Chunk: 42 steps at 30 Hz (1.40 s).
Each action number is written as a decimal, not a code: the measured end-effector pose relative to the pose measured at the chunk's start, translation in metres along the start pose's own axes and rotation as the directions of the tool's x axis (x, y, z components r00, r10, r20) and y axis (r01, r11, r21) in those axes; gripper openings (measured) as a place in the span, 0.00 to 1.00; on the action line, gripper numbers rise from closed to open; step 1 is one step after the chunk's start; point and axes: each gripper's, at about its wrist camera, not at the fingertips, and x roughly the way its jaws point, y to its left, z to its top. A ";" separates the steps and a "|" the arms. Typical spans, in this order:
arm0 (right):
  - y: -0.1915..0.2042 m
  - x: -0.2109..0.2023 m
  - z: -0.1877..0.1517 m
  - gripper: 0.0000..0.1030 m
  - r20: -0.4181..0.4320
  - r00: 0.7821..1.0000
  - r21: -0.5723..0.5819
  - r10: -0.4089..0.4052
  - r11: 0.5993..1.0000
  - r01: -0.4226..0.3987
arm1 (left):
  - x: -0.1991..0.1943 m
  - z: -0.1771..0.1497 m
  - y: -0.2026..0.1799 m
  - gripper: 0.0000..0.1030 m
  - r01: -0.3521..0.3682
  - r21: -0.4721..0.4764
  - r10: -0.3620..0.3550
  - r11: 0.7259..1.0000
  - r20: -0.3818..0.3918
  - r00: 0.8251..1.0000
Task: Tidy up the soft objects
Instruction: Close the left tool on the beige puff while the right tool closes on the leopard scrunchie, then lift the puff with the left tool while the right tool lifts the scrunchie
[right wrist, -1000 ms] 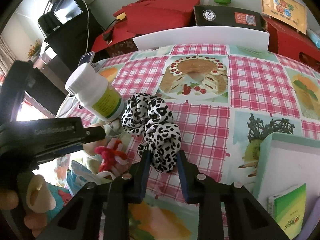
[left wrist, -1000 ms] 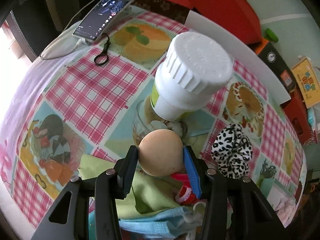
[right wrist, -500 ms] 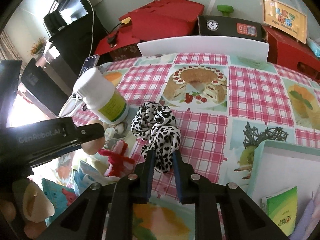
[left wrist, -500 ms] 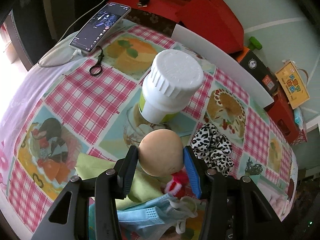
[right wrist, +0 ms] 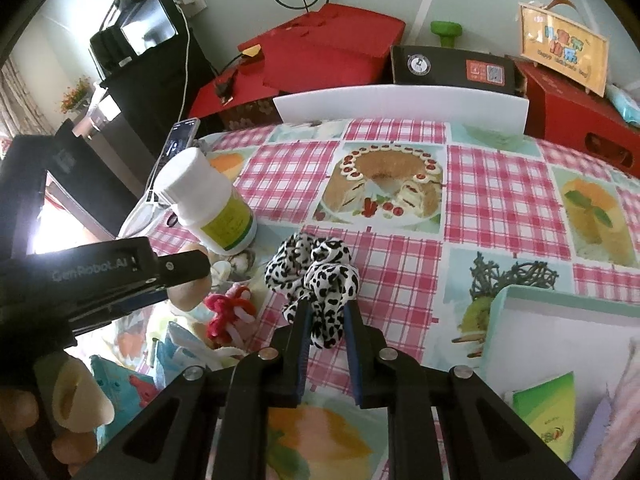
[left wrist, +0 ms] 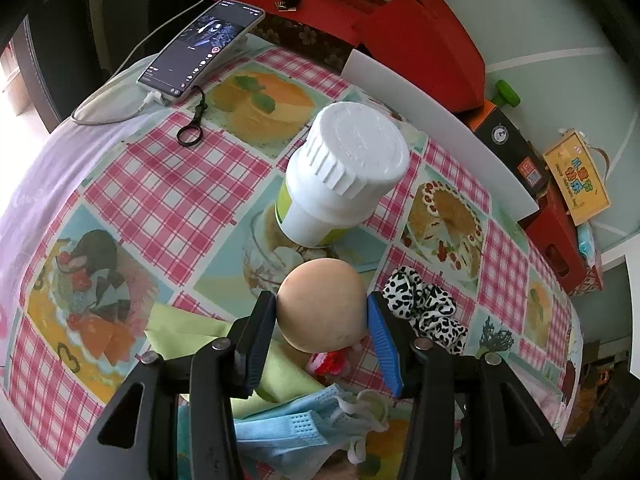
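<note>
My left gripper [left wrist: 322, 316] is shut on a peach-coloured soft ball [left wrist: 322, 306] and holds it above the table, just in front of a white pill bottle [left wrist: 340, 174]. My right gripper [right wrist: 326, 318] is shut on a black-and-white leopard scrunchie [right wrist: 316, 272]; the scrunchie also shows in the left wrist view [left wrist: 424, 310]. The left gripper's body [right wrist: 100, 280] with the ball [right wrist: 190, 292] shows at the left of the right wrist view. A red-and-white fuzzy toy [right wrist: 230, 312], a green cloth [left wrist: 184, 322] and a blue face mask [left wrist: 296, 424] lie under the left gripper.
A phone [left wrist: 202, 50] on a cable lies at the table's far left corner with a black key ring [left wrist: 191, 130]. A white board [right wrist: 400, 108] stands along the far edge, red boxes [right wrist: 320, 48] behind it. A teal tray [right wrist: 560, 344] with a green booklet [right wrist: 544, 416] sits at the right.
My right gripper has closed on the scrunchie and lifted and drawn it back. My left gripper has risen with the ball, away from the bottle.
</note>
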 end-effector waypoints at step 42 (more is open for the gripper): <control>0.017 0.057 0.010 0.62 -0.111 0.977 -0.149 -0.184 0.975 0.167 | 0.014 0.006 0.009 0.47 0.058 -0.043 -0.061 0.997 -0.061 0.996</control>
